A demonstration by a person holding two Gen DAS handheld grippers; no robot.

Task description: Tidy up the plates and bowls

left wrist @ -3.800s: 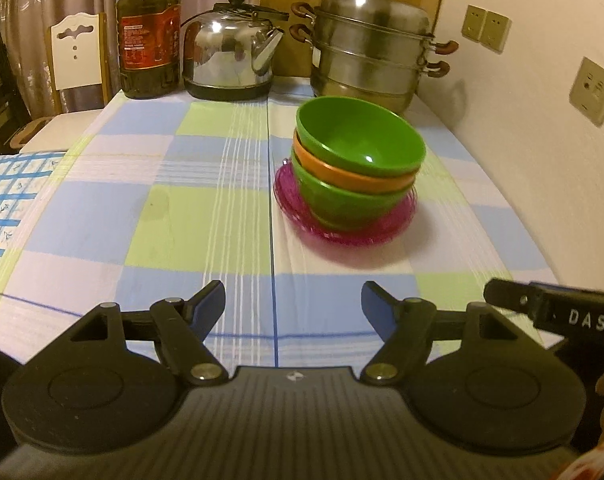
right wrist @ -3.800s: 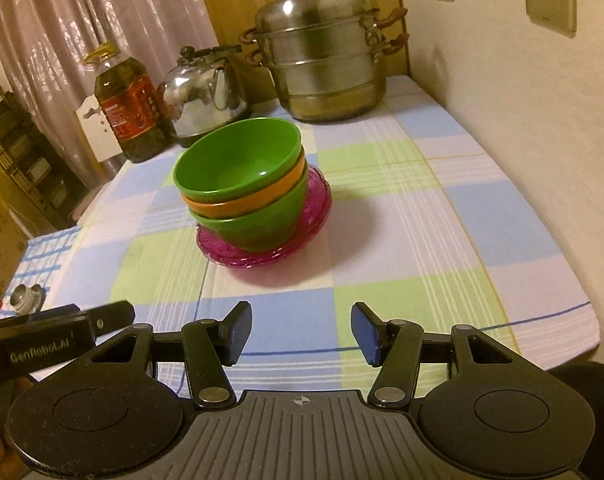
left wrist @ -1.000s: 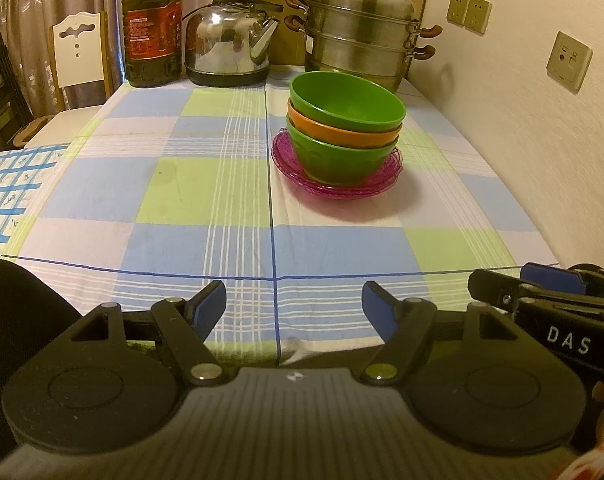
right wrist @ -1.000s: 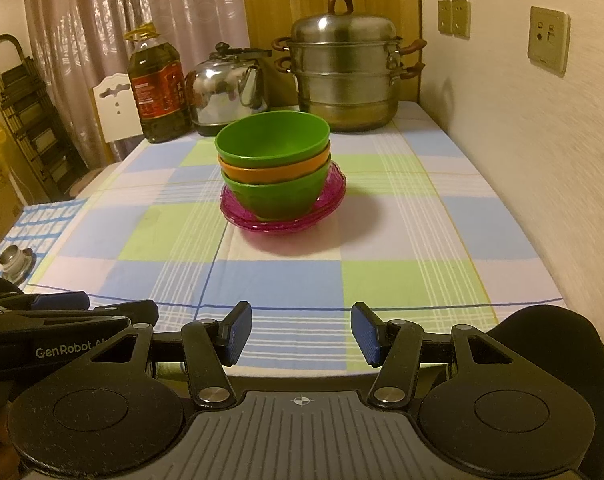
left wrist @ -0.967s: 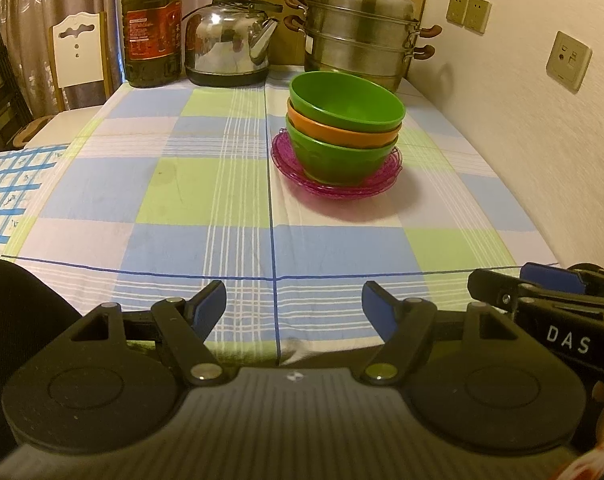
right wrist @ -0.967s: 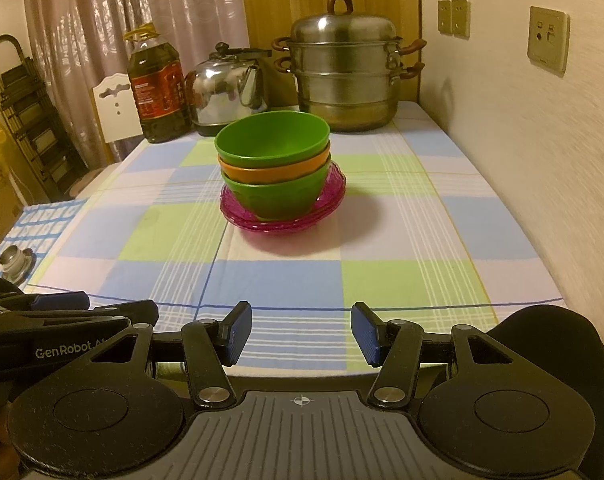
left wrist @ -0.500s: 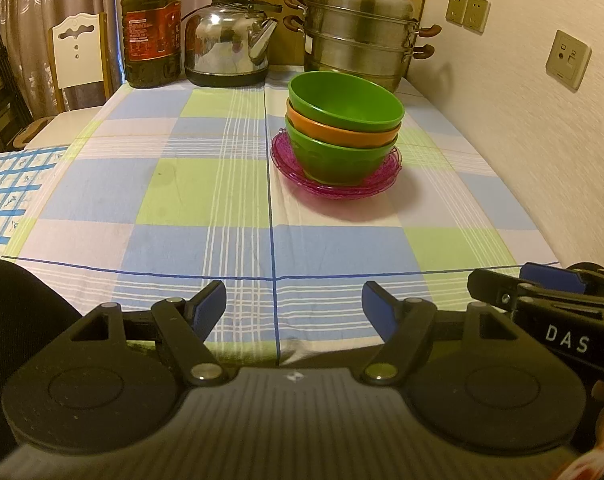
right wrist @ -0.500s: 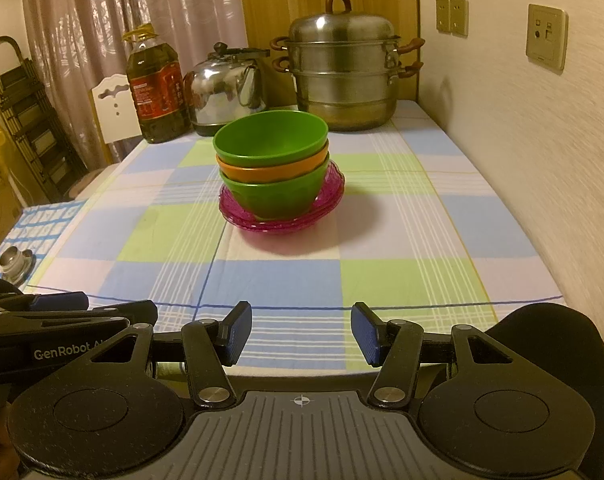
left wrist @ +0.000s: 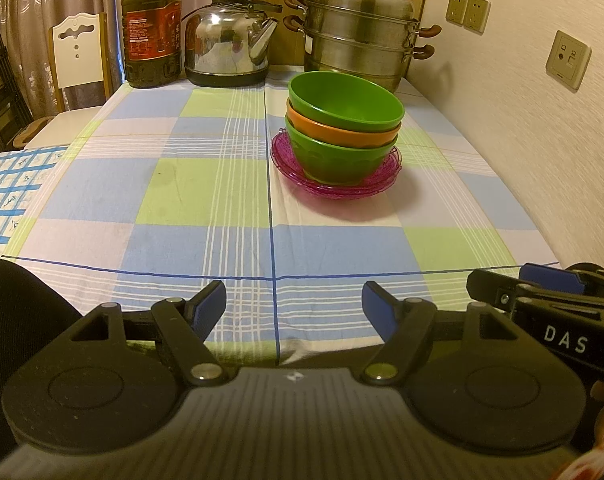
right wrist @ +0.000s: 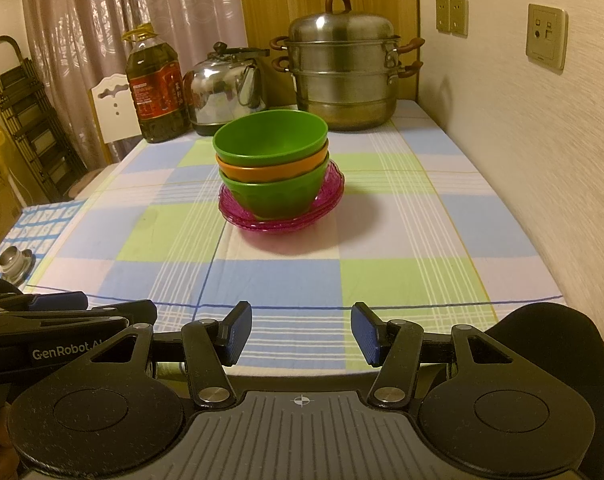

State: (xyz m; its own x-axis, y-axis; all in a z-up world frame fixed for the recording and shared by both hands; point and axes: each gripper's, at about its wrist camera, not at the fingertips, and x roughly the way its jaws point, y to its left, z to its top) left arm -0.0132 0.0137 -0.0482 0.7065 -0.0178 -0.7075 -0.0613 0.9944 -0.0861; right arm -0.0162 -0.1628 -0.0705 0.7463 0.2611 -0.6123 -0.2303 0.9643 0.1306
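Note:
Three nested bowls, a green bowl [left wrist: 344, 100] [right wrist: 270, 140] over an orange bowl [left wrist: 338, 132] [right wrist: 270, 170] over another green bowl [left wrist: 338, 160] [right wrist: 274, 196], stand on stacked pink plates [left wrist: 334, 190] [right wrist: 282, 222] in the middle of the checked tablecloth. My left gripper [left wrist: 294, 304] hangs open over the table's near edge, far short of the stack, nothing between its blue pads. My right gripper [right wrist: 300, 332] is also open and empty at the near edge. Each gripper shows at the side of the other's view.
At the far end stand an oil bottle [left wrist: 152, 24] [right wrist: 156, 88], a steel kettle [left wrist: 228, 40] [right wrist: 222, 88] and a stacked steel steamer pot [left wrist: 358, 36] [right wrist: 342, 64]. A wall with sockets [left wrist: 568, 60] runs along the right. A white chair [left wrist: 78, 56] and a small table with a blue cloth [left wrist: 6, 184] lie left.
Since almost four seconds ago both grippers have drawn back from the bowl stack to the table's near edge. Over the last second nothing has moved.

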